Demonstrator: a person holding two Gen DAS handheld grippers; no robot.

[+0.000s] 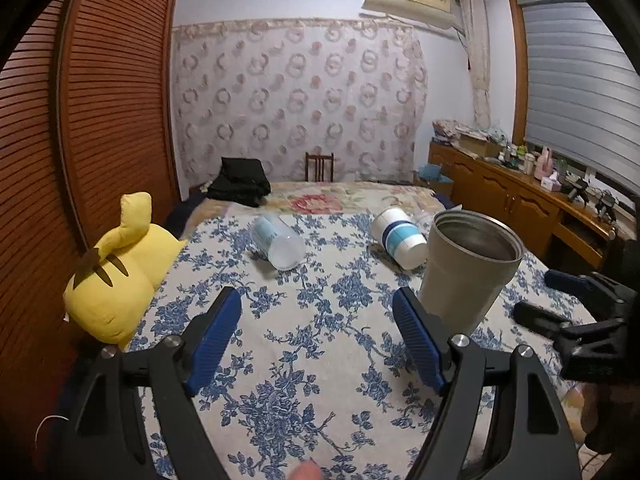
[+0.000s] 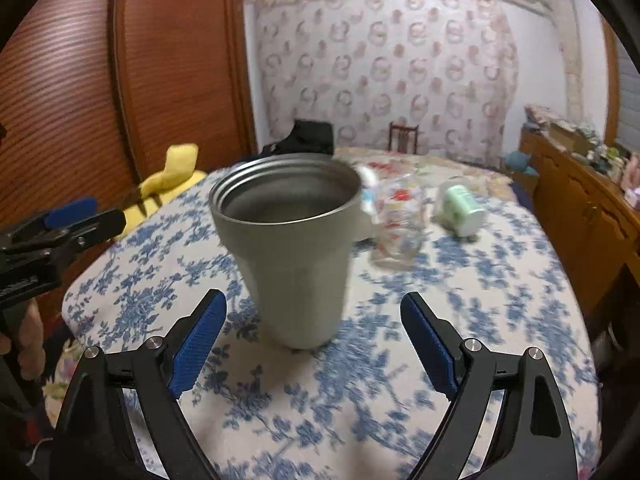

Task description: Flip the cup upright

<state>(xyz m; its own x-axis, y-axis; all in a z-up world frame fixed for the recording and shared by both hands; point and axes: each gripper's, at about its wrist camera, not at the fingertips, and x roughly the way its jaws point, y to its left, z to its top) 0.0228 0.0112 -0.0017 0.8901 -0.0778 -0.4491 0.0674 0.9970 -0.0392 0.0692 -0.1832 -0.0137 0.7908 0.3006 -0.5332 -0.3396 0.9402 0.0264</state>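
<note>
A grey metal tumbler stands upright on the blue-flowered bedspread, open mouth up; it also shows in the right wrist view. My right gripper is open, its blue pads on either side of the tumbler's base without touching it. My left gripper is open and empty, just left of the tumbler. The right gripper appears at the right edge of the left wrist view.
A clear plastic cup and a white-and-blue cup lie on their sides farther back. A patterned glass and a green cup lie behind the tumbler. A yellow plush sits left. A wooden dresser stands right.
</note>
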